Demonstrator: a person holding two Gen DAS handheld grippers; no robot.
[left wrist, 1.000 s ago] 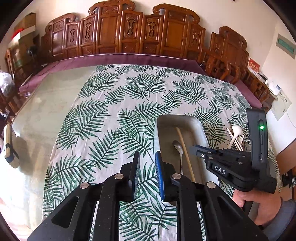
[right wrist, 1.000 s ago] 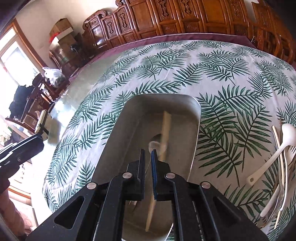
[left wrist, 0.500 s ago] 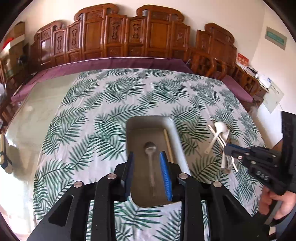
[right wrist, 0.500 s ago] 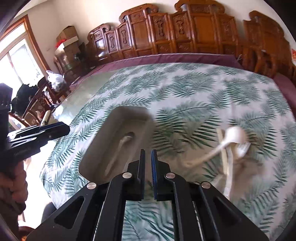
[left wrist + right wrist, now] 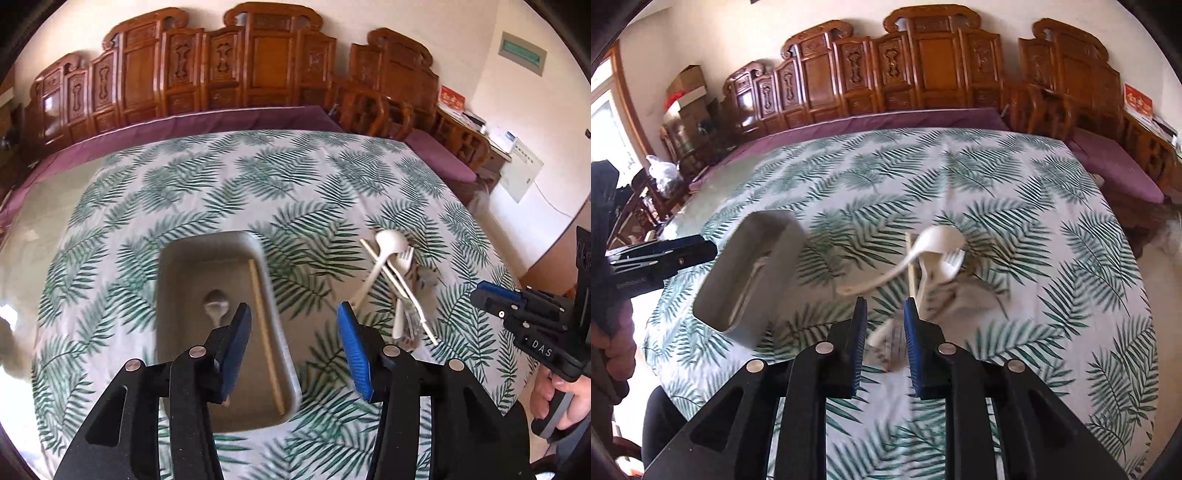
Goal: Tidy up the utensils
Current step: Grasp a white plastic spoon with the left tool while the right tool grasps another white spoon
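Carved wooden chairs (image 5: 236, 70) line a pale wall (image 5: 476, 44).

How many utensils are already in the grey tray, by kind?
Metal spoon: 1
Wooden chopstick: 1
Total in the grey tray: 2
The loose pile beside the tray is too blurred to count.

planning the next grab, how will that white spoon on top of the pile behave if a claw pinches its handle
The white spoon looks like thin plastic, so probably light and a bit bendy. Its smooth handle may slip or pivot between the pads. It lies crossed over a chopstick and fork, so lifting it could drag or scatter them.
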